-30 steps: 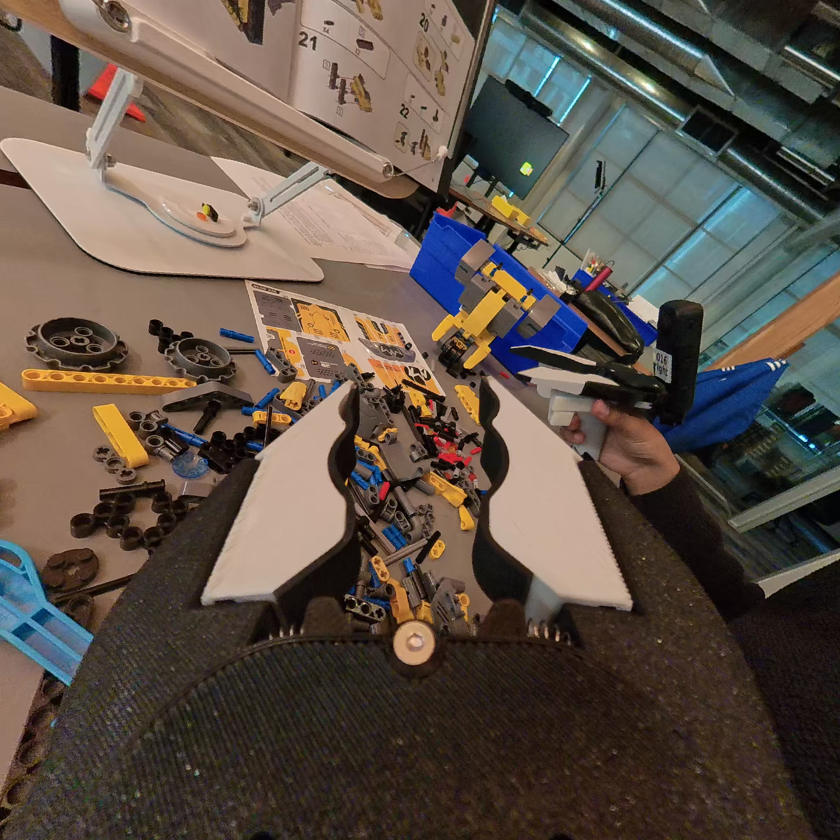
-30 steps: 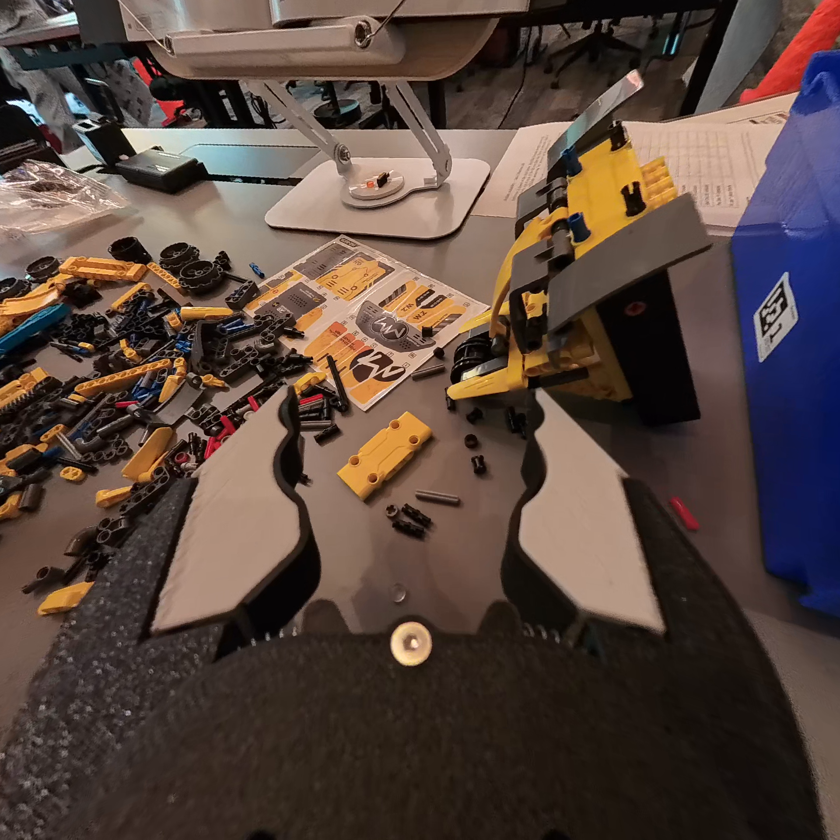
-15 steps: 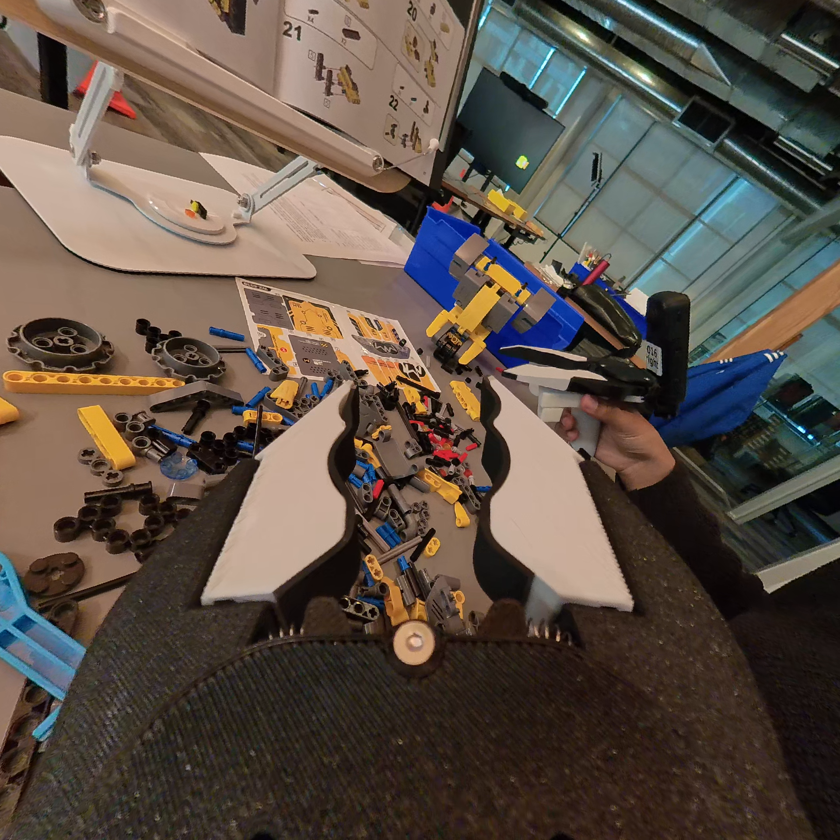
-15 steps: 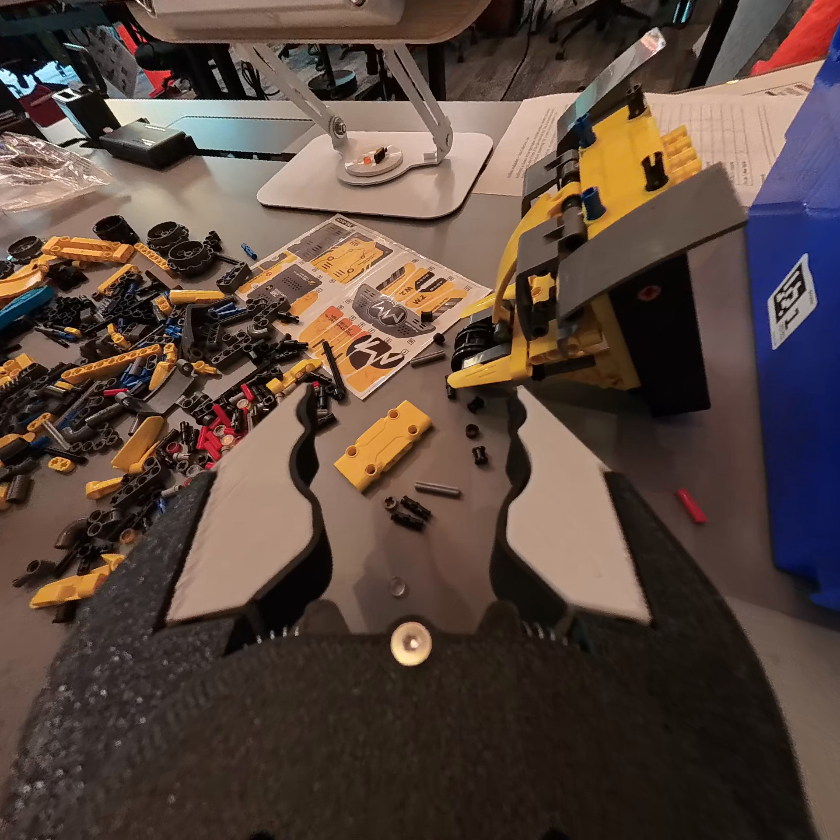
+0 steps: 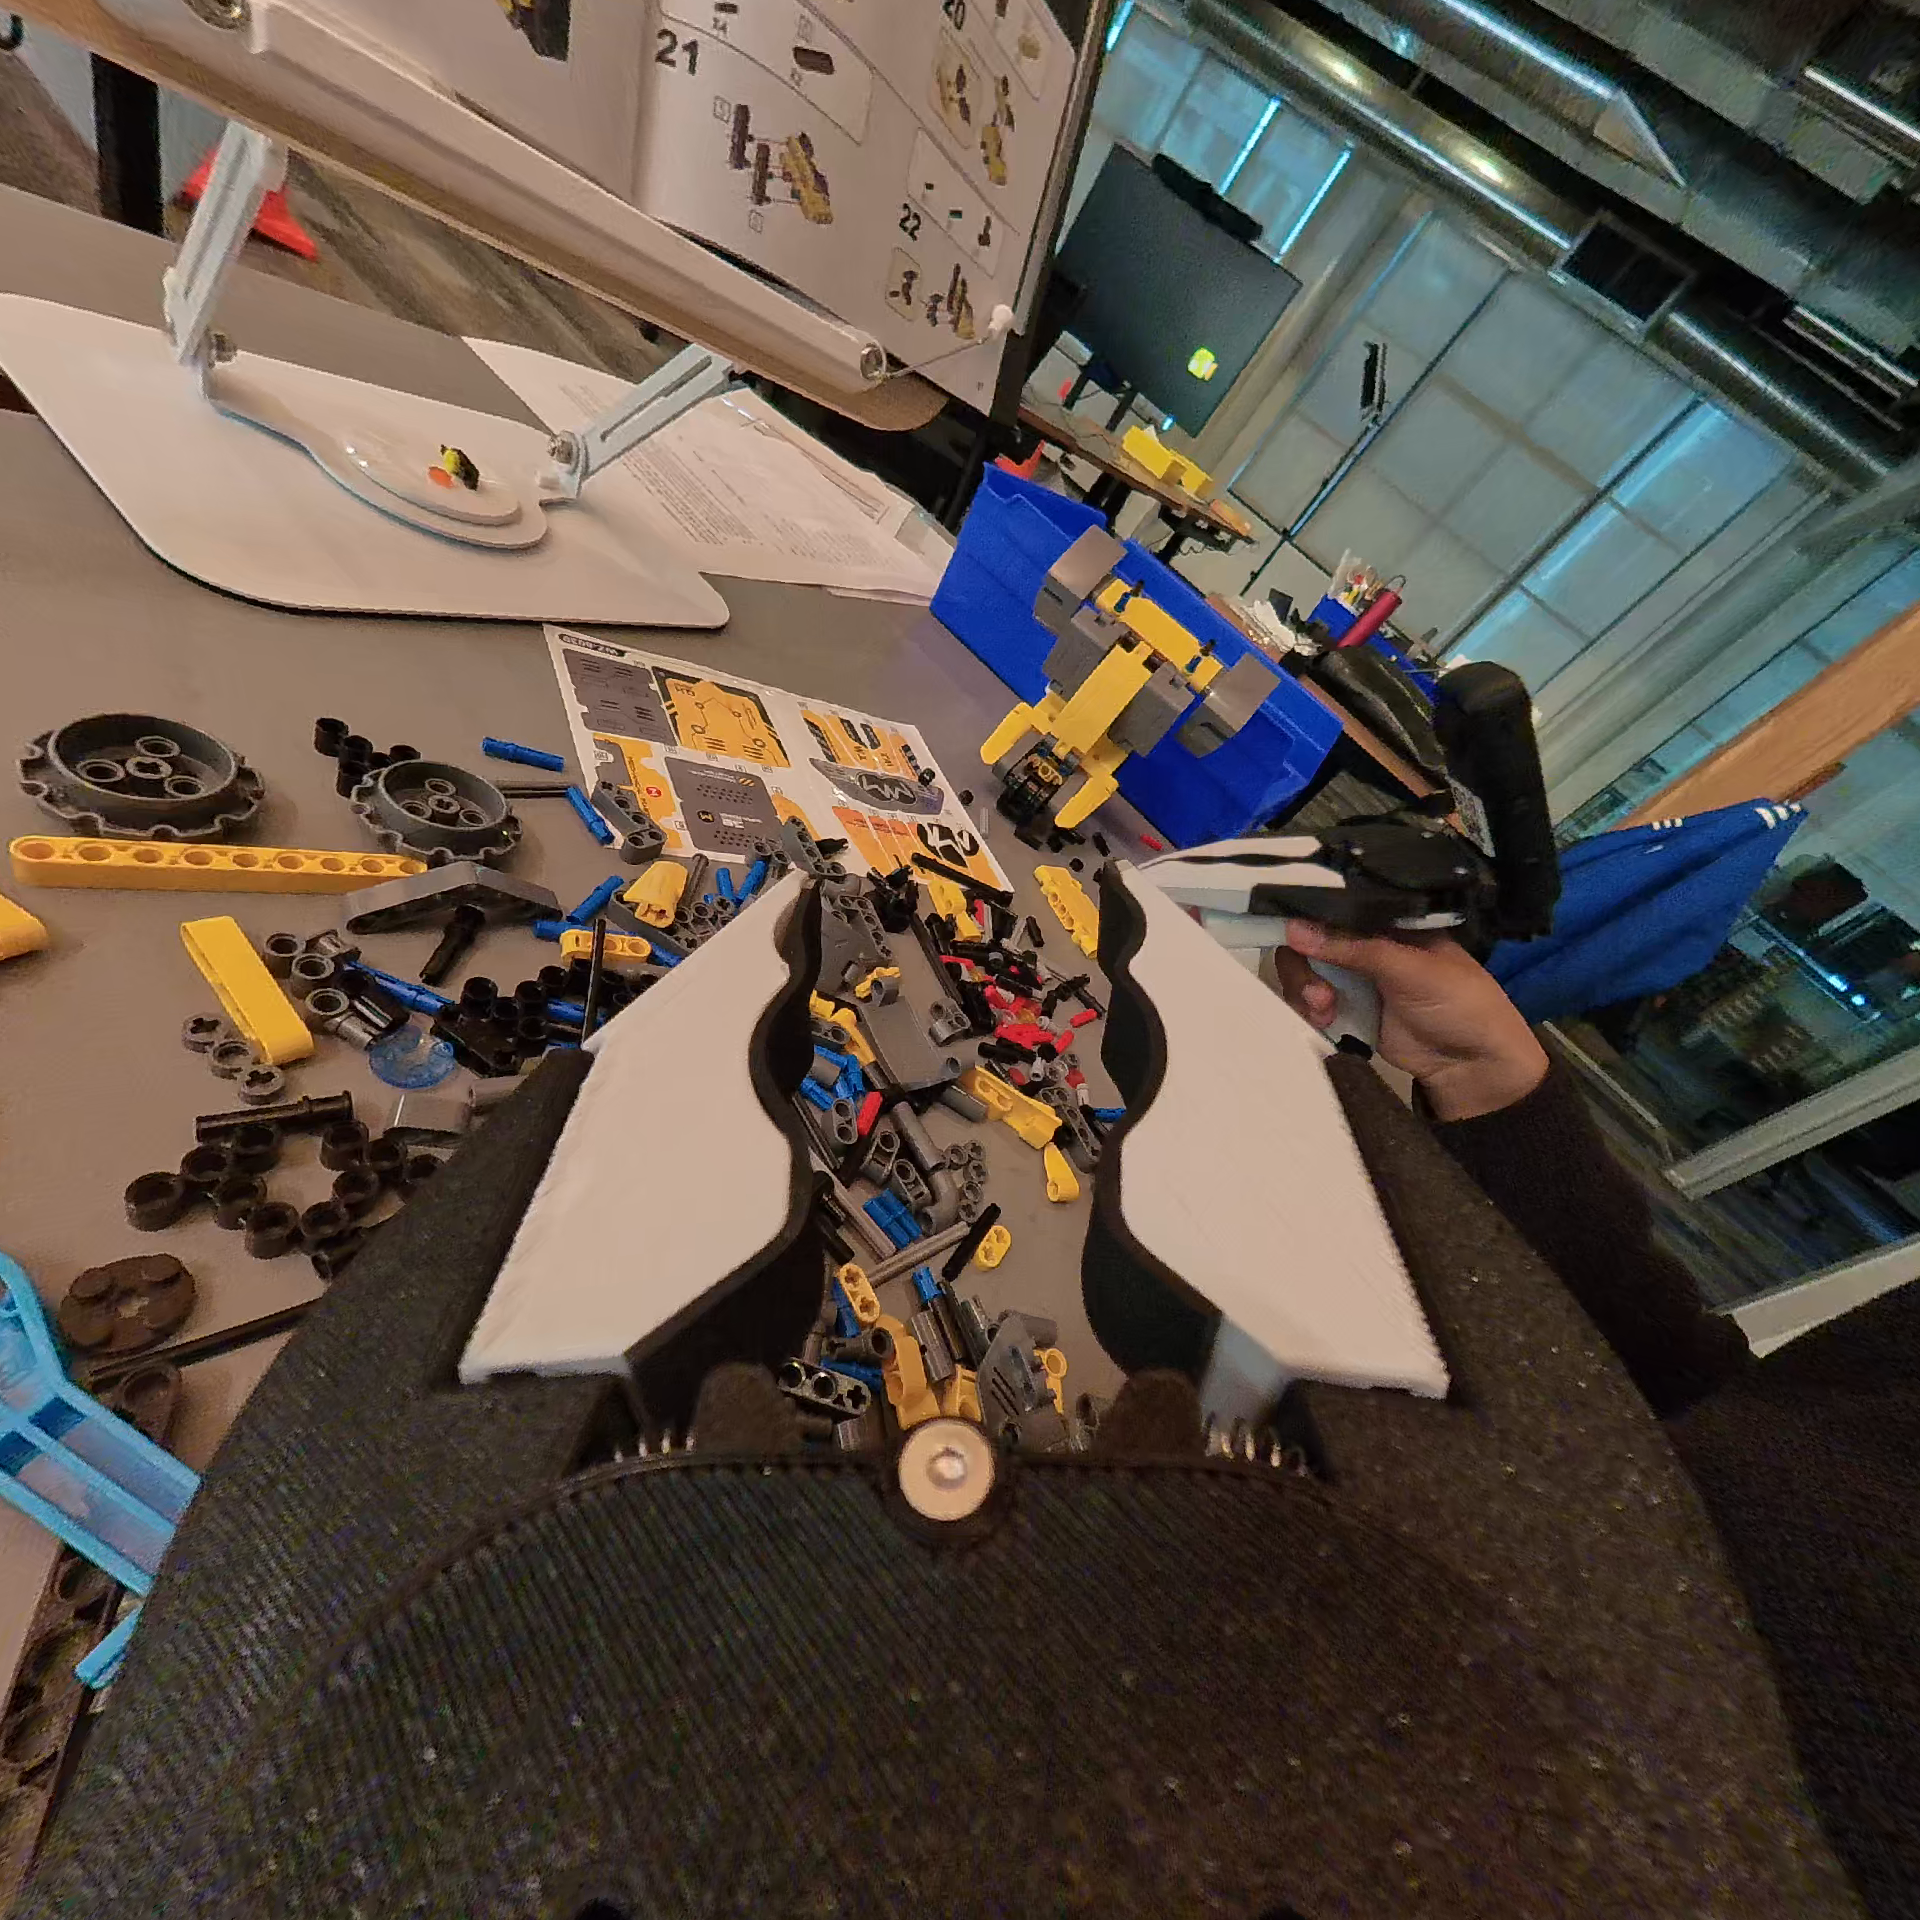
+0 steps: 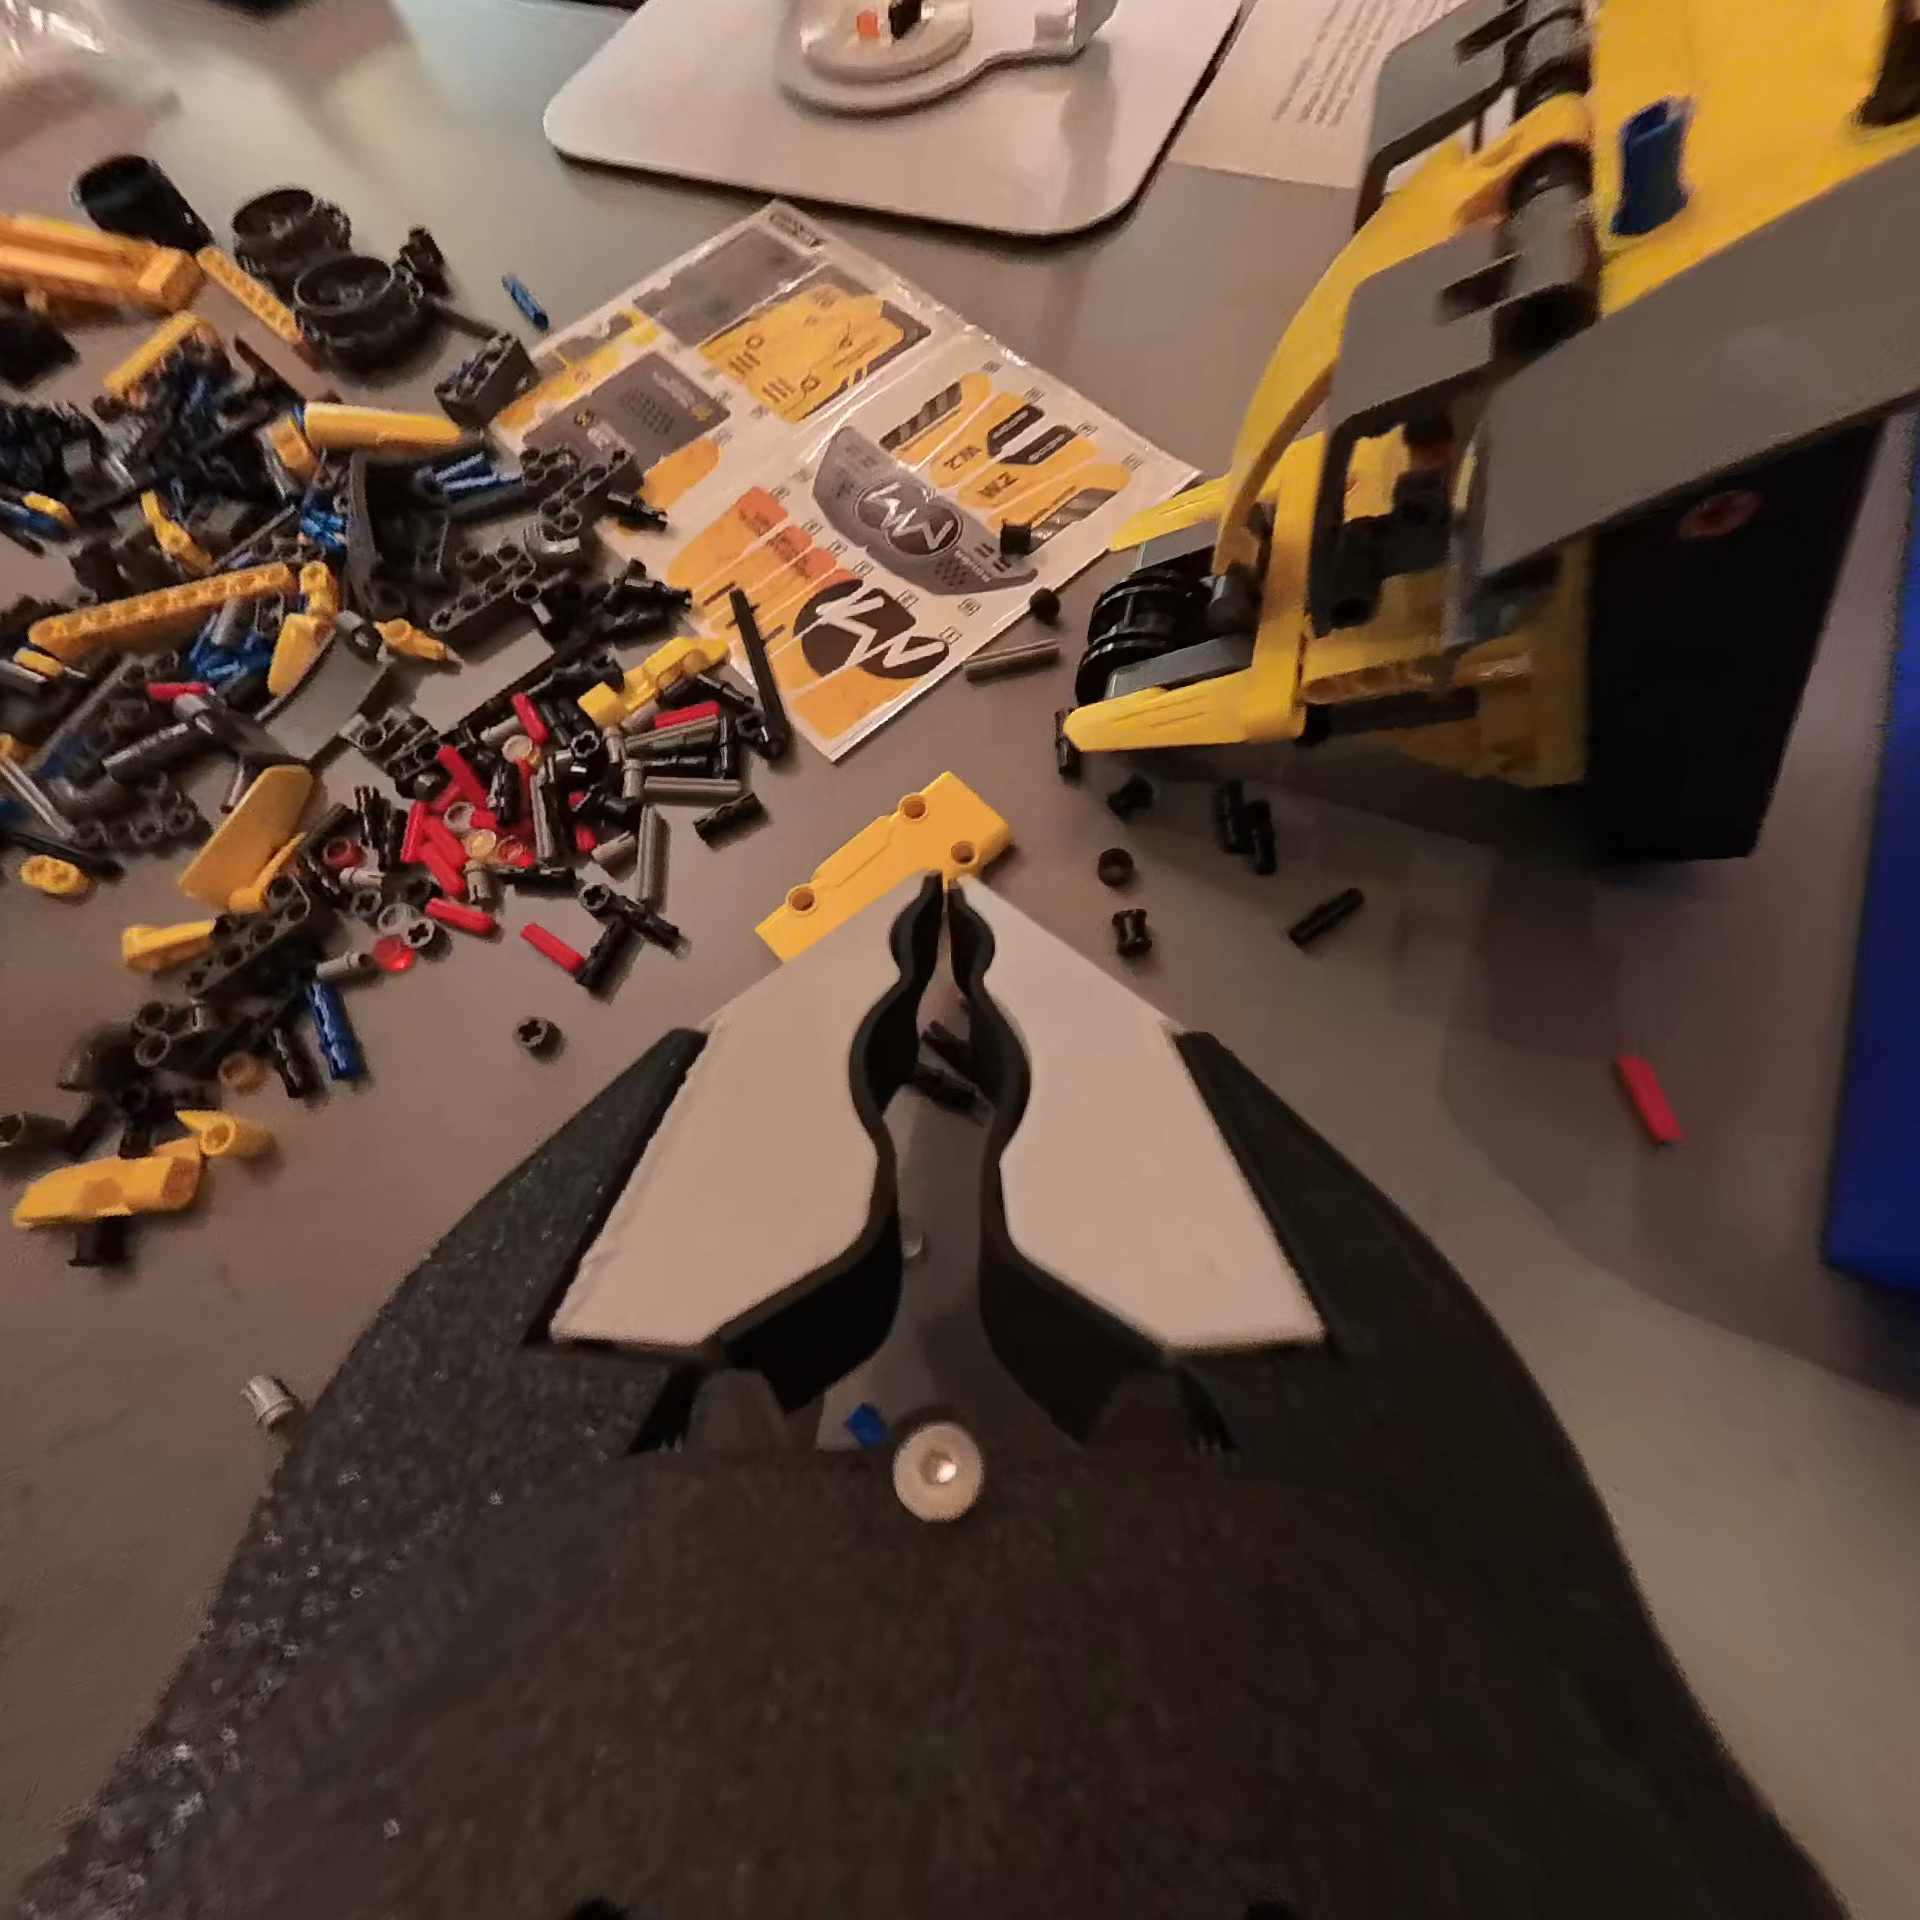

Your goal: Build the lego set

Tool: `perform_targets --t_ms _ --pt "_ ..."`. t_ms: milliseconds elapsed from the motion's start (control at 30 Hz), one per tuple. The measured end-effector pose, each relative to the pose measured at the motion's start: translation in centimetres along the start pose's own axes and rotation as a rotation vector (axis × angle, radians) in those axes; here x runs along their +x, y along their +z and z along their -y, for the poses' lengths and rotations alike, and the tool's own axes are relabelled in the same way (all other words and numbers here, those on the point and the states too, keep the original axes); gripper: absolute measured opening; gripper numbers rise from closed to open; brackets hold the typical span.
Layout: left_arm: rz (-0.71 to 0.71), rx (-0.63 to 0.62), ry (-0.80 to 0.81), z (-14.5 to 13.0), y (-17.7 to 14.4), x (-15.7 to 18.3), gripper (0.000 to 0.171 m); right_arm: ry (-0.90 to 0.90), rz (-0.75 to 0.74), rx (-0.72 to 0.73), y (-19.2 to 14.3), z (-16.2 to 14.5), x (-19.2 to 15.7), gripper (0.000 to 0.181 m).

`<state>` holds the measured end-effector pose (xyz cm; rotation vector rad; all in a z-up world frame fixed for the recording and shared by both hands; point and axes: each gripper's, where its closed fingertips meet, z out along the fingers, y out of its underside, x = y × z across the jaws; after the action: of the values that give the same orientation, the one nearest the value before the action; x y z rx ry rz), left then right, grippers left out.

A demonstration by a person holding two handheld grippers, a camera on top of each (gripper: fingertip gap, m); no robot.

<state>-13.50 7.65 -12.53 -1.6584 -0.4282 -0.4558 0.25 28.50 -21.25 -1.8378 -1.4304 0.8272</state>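
My left gripper [image 5: 958,881] is open and empty, hovering over a pile of small black, grey, red, blue and yellow Lego pieces [image 5: 914,1049]. My right gripper [image 6: 940,885] is shut, its tips down at the near edge of a flat yellow panel [image 6: 883,868] lying on the table; I cannot tell whether they pinch it. The part-built yellow and grey model [image 6: 1455,468] stands just right of the panel, against a blue bin [image 6: 1886,935]. The left wrist view shows the model [image 5: 1122,675] too, and the right gripper [image 5: 1236,873] held by a hand [image 5: 1423,1018].
A sticker sheet [image 6: 883,468] lies behind the panel. The loose pile [image 6: 416,727] spreads to the left, with wheels [image 5: 140,774] and a long yellow beam [image 5: 208,862]. A white stand base [image 5: 260,499] carries the instruction booklet [image 5: 810,104]. A red pin [image 6: 1647,1099] lies at right.
My right gripper has dropped forward to the yellow panel and closed from wide open to shut. My left gripper stays open, drifting slightly over the pile.
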Motion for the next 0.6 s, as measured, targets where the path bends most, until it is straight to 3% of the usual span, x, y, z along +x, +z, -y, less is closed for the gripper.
perform_targets --t_ms 333,433,467,500,600 --pt "-0.012 0.005 0.001 0.2 -0.1 0.4 0.05 -0.087 -0.013 -0.109 0.8 -1.6 -0.7 0.0" --pt "-0.006 0.007 0.005 0.2 -0.1 0.2 0.05 -0.104 0.178 -0.102 0.5 -1.7 -4.1 0.0" --pt "-0.001 0.005 0.004 0.2 -0.1 0.1 0.05 -0.1 0.237 -0.071 0.1 -1.2 -5.2 0.005" --pt "0.0 0.004 0.0 0.1 -0.1 0.0 0.05 -0.097 0.245 -0.025 -0.2 -0.4 -5.4 0.02" --pt "-0.012 0.01 -0.013 0.3 -0.2 0.2 0.05 -0.086 0.09 0.09 -0.4 1.9 -3.0 0.075"
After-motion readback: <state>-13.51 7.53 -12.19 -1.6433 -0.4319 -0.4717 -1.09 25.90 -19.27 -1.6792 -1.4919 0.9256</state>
